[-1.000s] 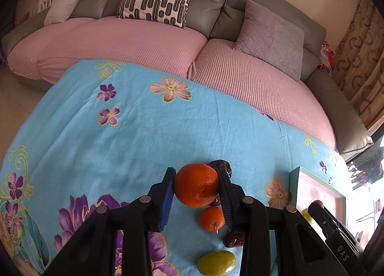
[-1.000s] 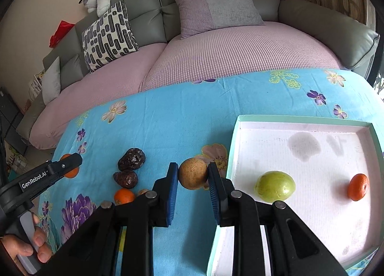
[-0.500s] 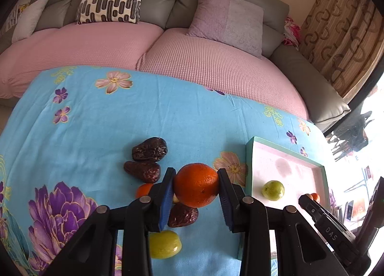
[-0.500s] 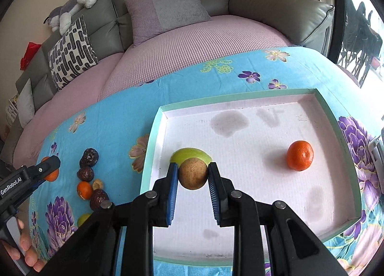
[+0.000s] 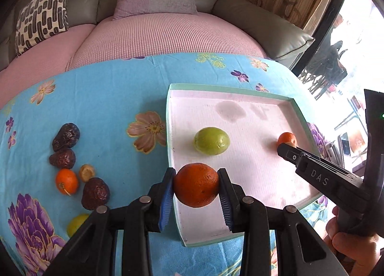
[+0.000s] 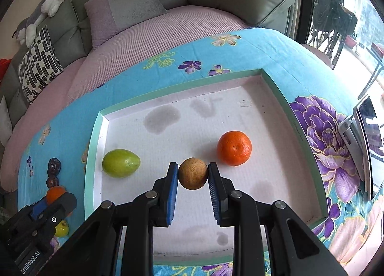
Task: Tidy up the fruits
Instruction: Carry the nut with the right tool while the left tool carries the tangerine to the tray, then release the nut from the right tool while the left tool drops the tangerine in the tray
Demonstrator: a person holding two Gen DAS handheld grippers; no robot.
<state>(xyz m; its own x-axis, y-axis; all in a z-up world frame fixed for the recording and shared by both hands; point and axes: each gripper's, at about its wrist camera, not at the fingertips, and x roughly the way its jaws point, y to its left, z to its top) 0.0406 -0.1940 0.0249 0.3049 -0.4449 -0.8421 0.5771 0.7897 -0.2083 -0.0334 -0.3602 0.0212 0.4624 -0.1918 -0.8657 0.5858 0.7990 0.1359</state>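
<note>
My left gripper [image 5: 195,186] is shut on a large orange [image 5: 195,184], held over the left front edge of the white tray [image 5: 240,91] with a green rim. My right gripper [image 6: 193,175] is shut on a small brown round fruit [image 6: 192,173], held over the tray's middle [image 6: 192,88]. In the tray lie a green fruit [image 5: 211,140] [image 6: 120,162] and a small tangerine [image 5: 287,138] [image 6: 234,147]. On the blue floral cloth left of the tray lie dark dried fruits [image 5: 66,133], a small tangerine [image 5: 66,180], a small brown fruit [image 5: 87,172] and a yellow-green fruit [image 5: 76,223].
The table is covered by a blue floral cloth [image 5: 108,88]. A pink and grey sofa [image 5: 156,31] with cushions stands behind it. A window and furniture are at the right. The right gripper's body [image 5: 321,177] reaches over the tray's right side in the left wrist view.
Both grippers have moved right with their fruits: the left from over the loose fruits to the tray's left edge, the right from beside the tray to over its middle.
</note>
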